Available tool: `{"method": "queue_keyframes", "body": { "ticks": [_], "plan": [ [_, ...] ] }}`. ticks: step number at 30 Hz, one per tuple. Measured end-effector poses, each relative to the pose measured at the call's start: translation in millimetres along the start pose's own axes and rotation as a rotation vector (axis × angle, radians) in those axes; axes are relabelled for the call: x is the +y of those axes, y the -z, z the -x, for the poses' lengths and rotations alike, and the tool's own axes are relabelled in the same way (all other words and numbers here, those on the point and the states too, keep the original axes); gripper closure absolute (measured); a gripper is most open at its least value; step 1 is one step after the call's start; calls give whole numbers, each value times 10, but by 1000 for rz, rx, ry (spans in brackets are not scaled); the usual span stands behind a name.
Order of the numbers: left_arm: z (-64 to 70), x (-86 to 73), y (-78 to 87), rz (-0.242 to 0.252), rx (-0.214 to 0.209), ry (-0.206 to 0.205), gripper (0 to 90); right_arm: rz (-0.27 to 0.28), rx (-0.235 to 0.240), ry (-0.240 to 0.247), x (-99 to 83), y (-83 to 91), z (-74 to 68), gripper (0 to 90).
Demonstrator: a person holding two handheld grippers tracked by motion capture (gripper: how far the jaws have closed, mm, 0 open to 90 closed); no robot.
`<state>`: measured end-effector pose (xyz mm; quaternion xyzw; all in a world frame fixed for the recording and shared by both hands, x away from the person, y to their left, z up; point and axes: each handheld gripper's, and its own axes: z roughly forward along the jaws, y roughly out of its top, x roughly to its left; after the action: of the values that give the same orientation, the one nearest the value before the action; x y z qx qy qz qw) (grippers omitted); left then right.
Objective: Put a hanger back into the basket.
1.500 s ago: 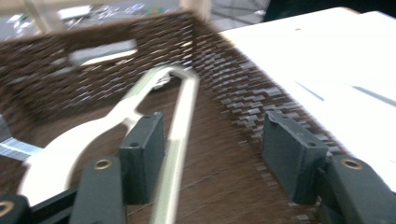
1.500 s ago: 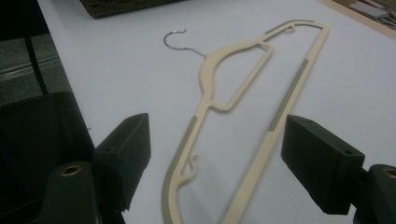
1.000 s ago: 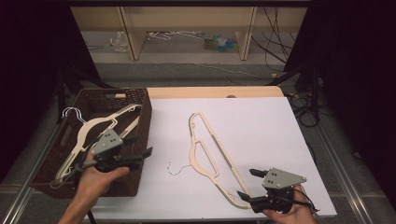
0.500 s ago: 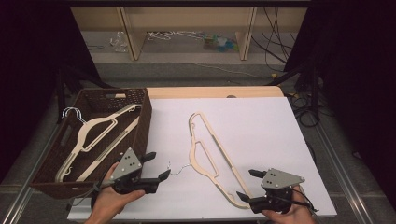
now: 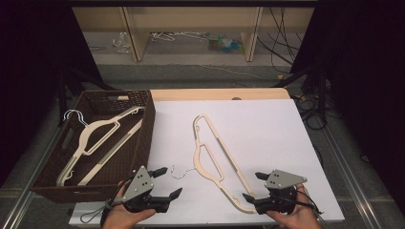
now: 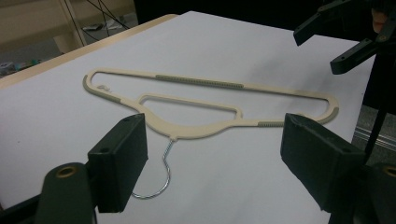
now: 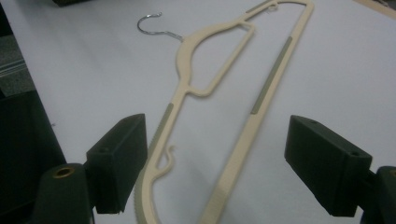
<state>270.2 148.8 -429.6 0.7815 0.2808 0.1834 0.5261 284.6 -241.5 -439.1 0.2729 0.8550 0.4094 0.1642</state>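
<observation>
High view shows one hanger (image 5: 100,143) already in your basket (image 5: 143,129); both grippers (image 5: 160,183) (image 5: 253,187) gape wide, empty; the table hanger (image 5: 215,157) is yours to grab next.

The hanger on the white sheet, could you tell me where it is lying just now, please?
In the high view the hanger lies flat on the white sheet, right of the brown basket, its wire hook pointing toward the left tool.

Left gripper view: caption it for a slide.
Open left gripper faces a cream hanger flat on the white table.
</observation>
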Motion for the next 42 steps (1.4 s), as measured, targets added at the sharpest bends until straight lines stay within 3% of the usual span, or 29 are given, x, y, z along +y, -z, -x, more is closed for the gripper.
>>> {"method": "queue_keyframes", "body": {
  "ticks": [6, 23, 26, 33, 42],
  "plan": [
    [-9, -38, -1, -11, 14, -1, 217, -16, -14, -41, -10, -77, 103, 225],
    [1, -66, -36, -28, 9, -10, 221, -160, -18, -29, 40, -362, 243, 271],
    [1, -68, -39, -29, 8, -6, 221, -180, -36, -48, 53, -439, 267, 281],
    [8, -63, -37, -29, 6, -15, 224, -229, -21, -98, 104, -542, 339, 300],
    [7, -65, -44, -29, -3, -12, 228, -258, -12, -68, 129, -666, 365, 352]
  ]
}}
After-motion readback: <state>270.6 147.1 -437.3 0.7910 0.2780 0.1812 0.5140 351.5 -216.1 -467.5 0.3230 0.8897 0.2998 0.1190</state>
